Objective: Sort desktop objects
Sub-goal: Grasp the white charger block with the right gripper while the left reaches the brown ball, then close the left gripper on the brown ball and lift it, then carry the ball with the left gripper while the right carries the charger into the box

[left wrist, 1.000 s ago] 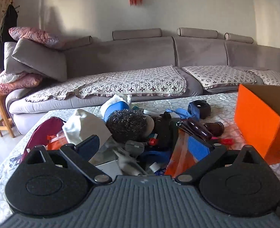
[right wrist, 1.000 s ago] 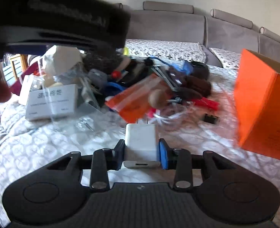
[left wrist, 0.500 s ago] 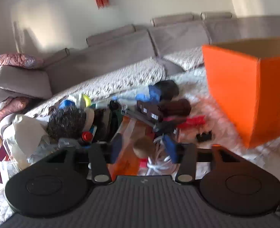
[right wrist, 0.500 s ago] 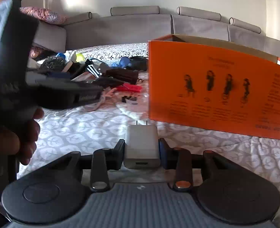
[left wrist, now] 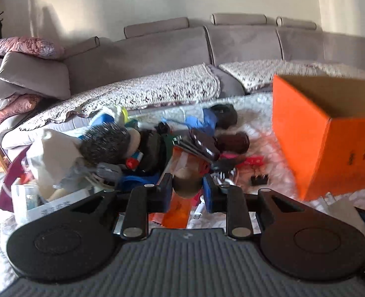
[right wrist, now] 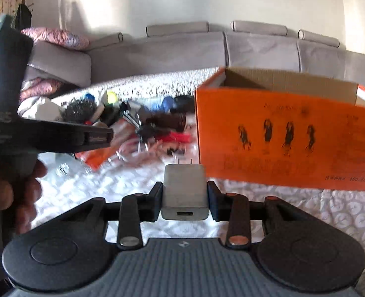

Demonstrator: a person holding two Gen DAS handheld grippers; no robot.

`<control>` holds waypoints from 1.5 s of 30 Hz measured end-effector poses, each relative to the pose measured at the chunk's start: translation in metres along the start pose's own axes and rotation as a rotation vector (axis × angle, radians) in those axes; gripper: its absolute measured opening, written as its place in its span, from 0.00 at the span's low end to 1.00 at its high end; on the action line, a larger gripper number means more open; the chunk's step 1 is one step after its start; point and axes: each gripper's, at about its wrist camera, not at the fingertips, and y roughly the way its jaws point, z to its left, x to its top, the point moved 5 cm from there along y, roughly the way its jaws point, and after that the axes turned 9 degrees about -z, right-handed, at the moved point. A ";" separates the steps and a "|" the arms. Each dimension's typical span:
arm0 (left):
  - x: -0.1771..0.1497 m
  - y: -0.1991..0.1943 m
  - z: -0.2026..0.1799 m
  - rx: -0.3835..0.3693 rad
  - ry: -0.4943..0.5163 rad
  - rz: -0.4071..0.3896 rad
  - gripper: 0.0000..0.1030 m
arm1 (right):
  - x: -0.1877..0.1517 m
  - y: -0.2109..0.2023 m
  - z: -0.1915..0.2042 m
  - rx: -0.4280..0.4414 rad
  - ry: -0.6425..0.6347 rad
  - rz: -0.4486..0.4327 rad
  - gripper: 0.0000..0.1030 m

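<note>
My right gripper [right wrist: 184, 194] is shut on a white USB charger plug [right wrist: 184, 188], held above the patterned tablecloth in front of the open orange cardboard box [right wrist: 289, 143]. My left gripper [left wrist: 186, 188] is shut on a small brown wooden ball [left wrist: 186, 182] at the near edge of a pile of mixed desktop objects [left wrist: 157, 146]. The orange box [left wrist: 323, 133] stands to its right. The left gripper and the hand holding it show at the left of the right wrist view [right wrist: 58, 133].
The pile holds a steel wool scrubber [left wrist: 105, 141], a dark brown bottle [left wrist: 232, 142], an orange plastic bag [left wrist: 180, 212], a white labelled box [left wrist: 56, 206] and white cables. A grey sofa [left wrist: 182, 57] stands behind the table.
My left gripper went from open to closed around the wooden ball. My right gripper carried the charger from the pile toward the orange box and rose.
</note>
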 end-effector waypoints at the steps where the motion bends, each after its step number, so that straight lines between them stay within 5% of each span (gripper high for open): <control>1: 0.004 -0.002 -0.001 -0.006 -0.010 -0.005 0.25 | 0.003 -0.004 0.000 0.001 0.010 -0.007 0.34; 10: 0.037 -0.037 -0.029 -0.097 -0.048 -0.110 0.25 | 0.059 -0.050 -0.017 -0.054 0.010 -0.177 0.34; 17: 0.075 -0.035 -0.077 -0.200 -0.050 -0.173 0.25 | 0.106 -0.046 -0.075 -0.166 0.052 -0.249 0.34; 29: 0.098 0.065 -0.154 -0.270 0.032 -0.043 0.25 | 0.117 0.028 -0.162 -0.309 0.082 -0.091 0.34; 45: 0.097 0.074 -0.174 -0.258 0.072 0.000 0.25 | 0.110 0.051 -0.184 -0.349 0.027 -0.011 0.34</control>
